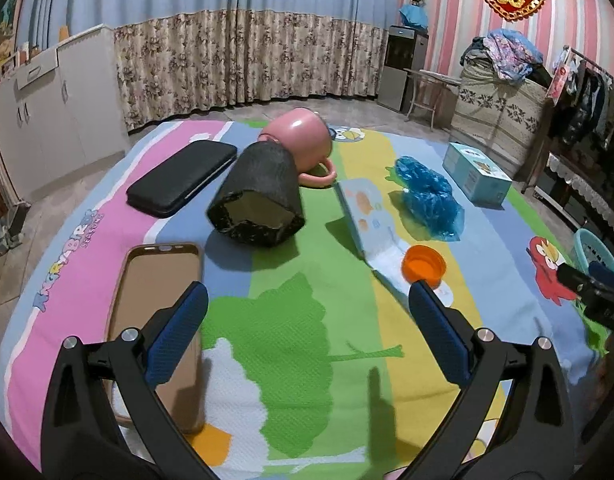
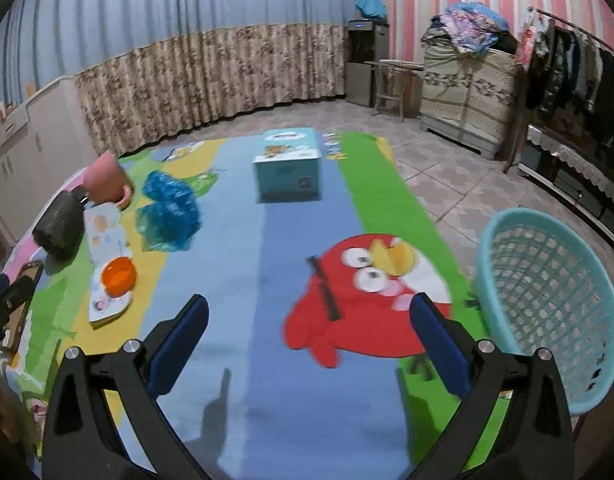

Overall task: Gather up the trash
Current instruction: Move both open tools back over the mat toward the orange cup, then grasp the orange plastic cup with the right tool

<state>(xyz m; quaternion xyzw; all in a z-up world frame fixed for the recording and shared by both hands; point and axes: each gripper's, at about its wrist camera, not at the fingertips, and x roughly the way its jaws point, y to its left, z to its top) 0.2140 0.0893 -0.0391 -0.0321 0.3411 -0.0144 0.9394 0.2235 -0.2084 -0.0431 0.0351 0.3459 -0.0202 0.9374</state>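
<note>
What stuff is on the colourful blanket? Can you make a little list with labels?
surface: cartoon bird blanket
trash candidates: crumpled blue plastic bag; orange cap on a printed wrapper
other items: pink mug on its side; black pot tipped over; black case; brown phone case; light blue box
bin: turquoise basket, beside the blanket
left gripper: open, empty
right gripper: open, empty

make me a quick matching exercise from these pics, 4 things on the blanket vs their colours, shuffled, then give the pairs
Things:
1. mug
2. crumpled plastic bag
3. bottle cap
4. long wallet

Colours:
a. orange
b. black
c. pink
d. blue

Pairs: 1-c, 2-d, 3-a, 4-b
</note>
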